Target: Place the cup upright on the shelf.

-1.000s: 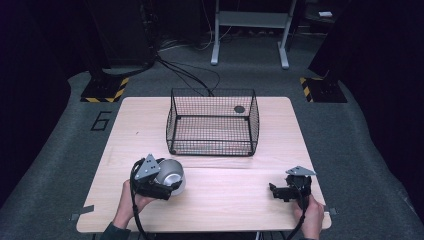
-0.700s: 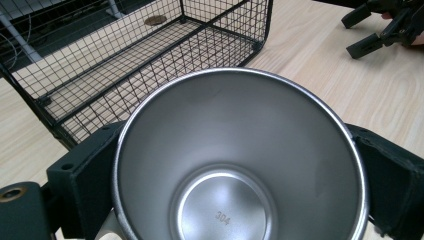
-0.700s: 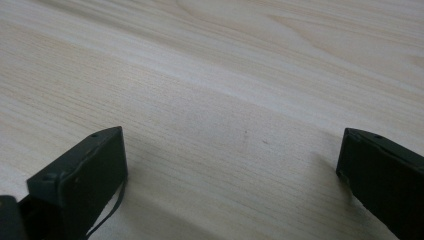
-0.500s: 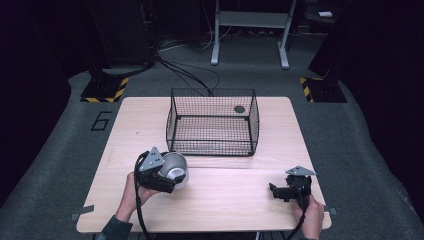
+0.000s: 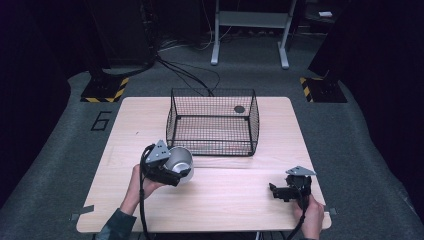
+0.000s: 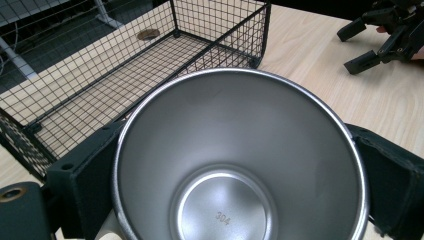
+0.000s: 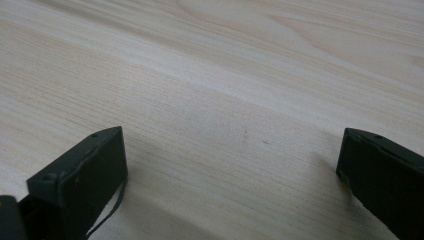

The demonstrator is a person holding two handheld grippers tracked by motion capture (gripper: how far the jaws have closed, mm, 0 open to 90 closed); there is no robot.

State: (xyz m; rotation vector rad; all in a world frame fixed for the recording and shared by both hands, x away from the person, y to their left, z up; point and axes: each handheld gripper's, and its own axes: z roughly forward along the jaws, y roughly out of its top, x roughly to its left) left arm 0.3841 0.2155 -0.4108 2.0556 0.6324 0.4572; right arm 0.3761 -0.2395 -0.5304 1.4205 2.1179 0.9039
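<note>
Carrying steel cup [image 5: 179,161], clamped in left gripper [image 5: 167,169], toward basket [image 5: 212,145] at one o'clock, drop still pending; right gripper [image 5: 282,191] idling, jaws apart, at four o'clock.

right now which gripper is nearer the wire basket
Left. The left gripper, shut on the steel cup, sits just before the wire basket; the right gripper rests open, farther back.

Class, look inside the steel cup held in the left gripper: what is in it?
The steel cup holds nothing: its bare floor shows a stamped "304". The left gripper clamps its sides; what lies beneath the cup is covered.
</note>
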